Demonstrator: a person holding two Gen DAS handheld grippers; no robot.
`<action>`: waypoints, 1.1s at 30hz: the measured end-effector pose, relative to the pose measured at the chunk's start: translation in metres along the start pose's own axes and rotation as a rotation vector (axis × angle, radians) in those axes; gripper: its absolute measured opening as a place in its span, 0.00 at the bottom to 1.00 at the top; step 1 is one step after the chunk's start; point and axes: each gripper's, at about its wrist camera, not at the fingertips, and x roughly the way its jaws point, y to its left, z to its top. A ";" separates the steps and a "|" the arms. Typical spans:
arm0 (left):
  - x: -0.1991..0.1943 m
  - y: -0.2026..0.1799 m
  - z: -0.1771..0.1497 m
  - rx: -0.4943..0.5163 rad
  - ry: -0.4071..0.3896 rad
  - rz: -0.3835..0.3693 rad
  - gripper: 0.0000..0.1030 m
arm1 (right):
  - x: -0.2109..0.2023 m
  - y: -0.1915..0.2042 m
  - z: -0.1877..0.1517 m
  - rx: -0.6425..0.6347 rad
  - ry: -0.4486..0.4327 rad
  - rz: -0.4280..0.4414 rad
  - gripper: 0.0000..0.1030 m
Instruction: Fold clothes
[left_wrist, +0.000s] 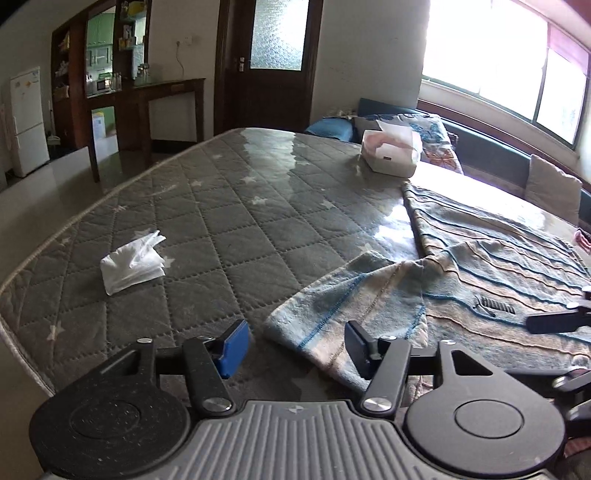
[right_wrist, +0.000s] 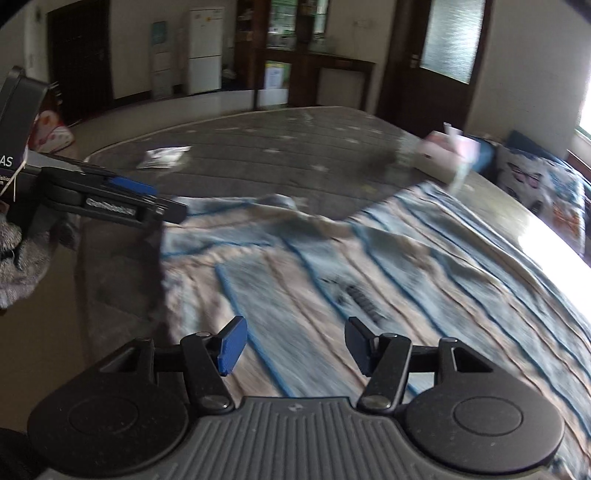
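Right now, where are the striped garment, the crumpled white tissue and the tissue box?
striped garment (left_wrist: 480, 266): left wrist view, on its flat body.
crumpled white tissue (left_wrist: 131, 264): left wrist view, on its middle.
tissue box (left_wrist: 389, 155): left wrist view, on its front side.

Garment (left_wrist: 480, 280) lies spread on the mattress (left_wrist: 221, 221), right of my left gripper (left_wrist: 295, 347). Crumpled tissue (left_wrist: 133, 264) sits left; tissue box (left_wrist: 391, 151) behind the garment, near the far edge.

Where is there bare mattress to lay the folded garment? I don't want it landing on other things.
The widest bare stretch of mattress lies between the crumpled tissue, the tissue box and the striped garment. The side toward the window is crowded: garment, both grippers, pillows beyond.
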 end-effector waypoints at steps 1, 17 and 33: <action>0.000 0.001 0.000 -0.005 0.005 -0.006 0.55 | 0.004 0.005 0.003 -0.011 0.000 0.008 0.58; 0.005 0.005 -0.005 -0.038 0.030 -0.061 0.24 | 0.037 0.042 0.021 -0.036 0.007 0.048 0.58; -0.033 -0.022 0.007 0.042 -0.138 -0.333 0.02 | 0.018 0.023 0.017 0.002 -0.018 0.015 0.59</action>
